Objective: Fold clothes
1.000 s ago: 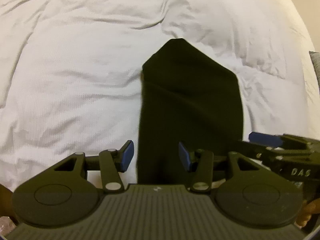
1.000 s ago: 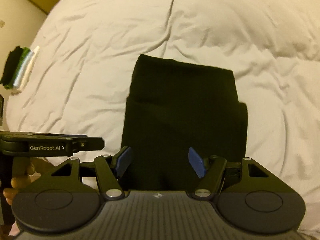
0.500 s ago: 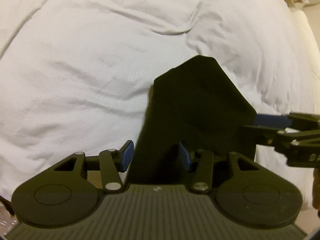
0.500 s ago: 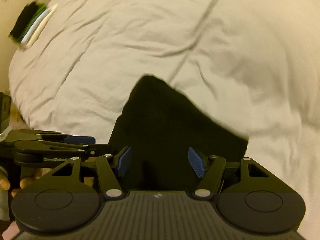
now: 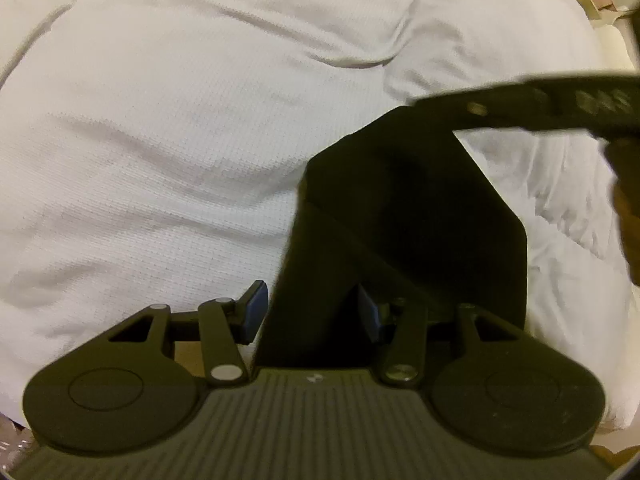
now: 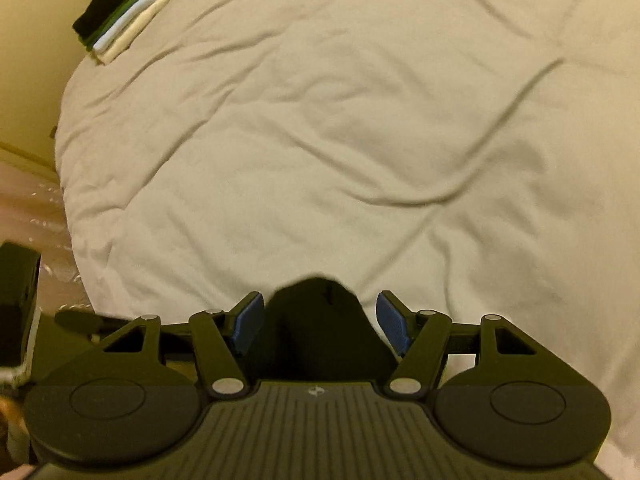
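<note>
While the folded black garment (image 5: pixel 408 216) lies flat on the white bed (image 5: pixel 168 128), the left gripper (image 5: pixel 310 312) straddles its near edge part-open and the right gripper (image 6: pixel 320 320) gapes over a corner unpinched, so both should pinch all layers squarely before lifting.

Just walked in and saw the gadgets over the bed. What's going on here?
A person is folding clothes on a white duvet with a handheld gripper in each hand. A black garment lies partly folded on it. The left gripper is over its near edge, fingers apart, and the right gripper hangs over another part, also open. Neither is pinching the cloth. A stack of folded clothes sits at the far corner.
</note>
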Motion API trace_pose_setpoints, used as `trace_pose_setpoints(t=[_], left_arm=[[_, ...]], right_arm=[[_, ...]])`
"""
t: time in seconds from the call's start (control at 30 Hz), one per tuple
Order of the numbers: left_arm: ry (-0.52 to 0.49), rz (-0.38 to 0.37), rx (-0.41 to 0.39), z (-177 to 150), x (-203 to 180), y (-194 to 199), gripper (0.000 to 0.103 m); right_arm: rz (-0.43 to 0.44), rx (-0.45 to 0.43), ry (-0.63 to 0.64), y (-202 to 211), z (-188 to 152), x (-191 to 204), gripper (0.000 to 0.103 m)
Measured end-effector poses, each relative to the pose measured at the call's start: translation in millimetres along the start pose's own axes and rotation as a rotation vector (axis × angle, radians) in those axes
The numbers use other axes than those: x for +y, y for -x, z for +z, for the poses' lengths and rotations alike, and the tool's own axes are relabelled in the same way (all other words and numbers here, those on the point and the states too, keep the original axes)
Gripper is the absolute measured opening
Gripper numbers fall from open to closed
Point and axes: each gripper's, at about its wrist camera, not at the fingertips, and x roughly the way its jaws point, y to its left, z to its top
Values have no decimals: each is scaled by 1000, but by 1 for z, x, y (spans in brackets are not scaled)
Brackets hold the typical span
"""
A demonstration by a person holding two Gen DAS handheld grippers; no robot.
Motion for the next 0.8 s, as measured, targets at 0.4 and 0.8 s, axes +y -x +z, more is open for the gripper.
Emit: trace_pose_setpoints(t=[0.4,0.8], left_arm=[[0,-48,-50,-17,11,1,23],[51,-33,-78,-41,18,20,23]], right_arm=[[-15,-102,-200,-16,-27,-53,1],[131,-200,-335,26,-44,-72,63]])
